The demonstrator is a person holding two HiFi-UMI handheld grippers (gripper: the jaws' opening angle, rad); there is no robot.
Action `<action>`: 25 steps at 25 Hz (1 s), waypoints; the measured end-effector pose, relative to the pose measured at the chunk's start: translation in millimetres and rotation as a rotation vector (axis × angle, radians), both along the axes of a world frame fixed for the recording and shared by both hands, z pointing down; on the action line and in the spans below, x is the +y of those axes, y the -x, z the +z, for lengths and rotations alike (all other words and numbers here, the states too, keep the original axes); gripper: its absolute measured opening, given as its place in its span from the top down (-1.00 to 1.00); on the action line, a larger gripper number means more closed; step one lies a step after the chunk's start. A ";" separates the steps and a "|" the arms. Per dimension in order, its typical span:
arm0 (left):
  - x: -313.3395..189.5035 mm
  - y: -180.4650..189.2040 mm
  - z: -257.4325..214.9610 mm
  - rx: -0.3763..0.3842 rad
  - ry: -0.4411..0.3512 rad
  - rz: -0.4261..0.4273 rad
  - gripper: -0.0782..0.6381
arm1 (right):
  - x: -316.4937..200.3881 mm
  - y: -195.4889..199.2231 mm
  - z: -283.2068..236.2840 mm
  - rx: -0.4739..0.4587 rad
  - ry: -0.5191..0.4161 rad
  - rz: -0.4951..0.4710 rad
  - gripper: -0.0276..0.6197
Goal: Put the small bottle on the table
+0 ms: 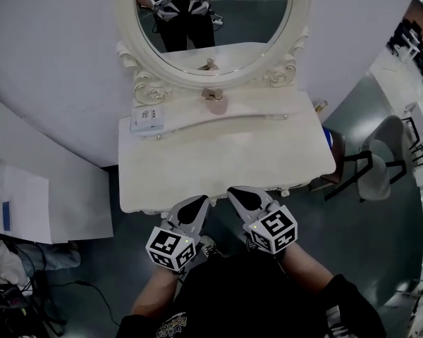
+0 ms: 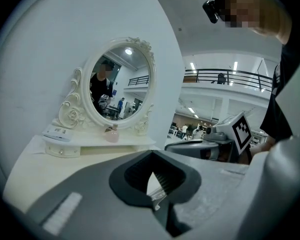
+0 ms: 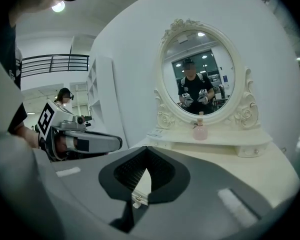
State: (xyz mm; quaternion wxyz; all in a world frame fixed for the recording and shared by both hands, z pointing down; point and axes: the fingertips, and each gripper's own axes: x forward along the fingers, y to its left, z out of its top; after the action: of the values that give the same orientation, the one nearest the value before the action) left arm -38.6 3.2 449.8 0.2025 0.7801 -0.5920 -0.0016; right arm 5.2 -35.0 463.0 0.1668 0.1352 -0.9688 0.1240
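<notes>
Though print marks the box [image 1: 147, 118] near the small bottle [image 1: 216, 104], it's unreadable.

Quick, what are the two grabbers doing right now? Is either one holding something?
Left gripper: closed, holding nothing.
Right gripper: closed, holding nothing.

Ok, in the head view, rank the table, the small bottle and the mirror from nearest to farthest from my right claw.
1. table: its front edge is right by the right claw.
2. small bottle: on the raised shelf at the back, near the centre.
3. mirror: upright behind the bottle, farthest.
</notes>
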 end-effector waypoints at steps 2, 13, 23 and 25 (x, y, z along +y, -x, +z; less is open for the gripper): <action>-2.5 -9.6 0.2 -0.001 0.004 -0.018 0.78 | -2.0 -9.8 -0.8 -0.001 0.003 -0.018 0.83; -9.9 -69.6 -3.9 -0.011 0.004 -0.085 0.78 | 1.0 -65.4 2.3 -0.001 0.020 -0.114 0.83; -8.6 -109.0 0.1 -0.013 0.004 -0.153 0.78 | -0.9 -102.7 6.4 -0.001 0.018 -0.185 0.83; -8.3 -114.0 -0.3 -0.018 0.005 -0.164 0.78 | -2.4 -106.5 6.4 -0.007 0.020 -0.195 0.83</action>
State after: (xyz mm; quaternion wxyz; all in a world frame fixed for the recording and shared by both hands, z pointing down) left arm 75.4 -5.1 449.5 0.1983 0.7285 -0.6557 -0.0094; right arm 111.7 -37.4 469.3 0.1760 0.0383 -0.9766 0.1174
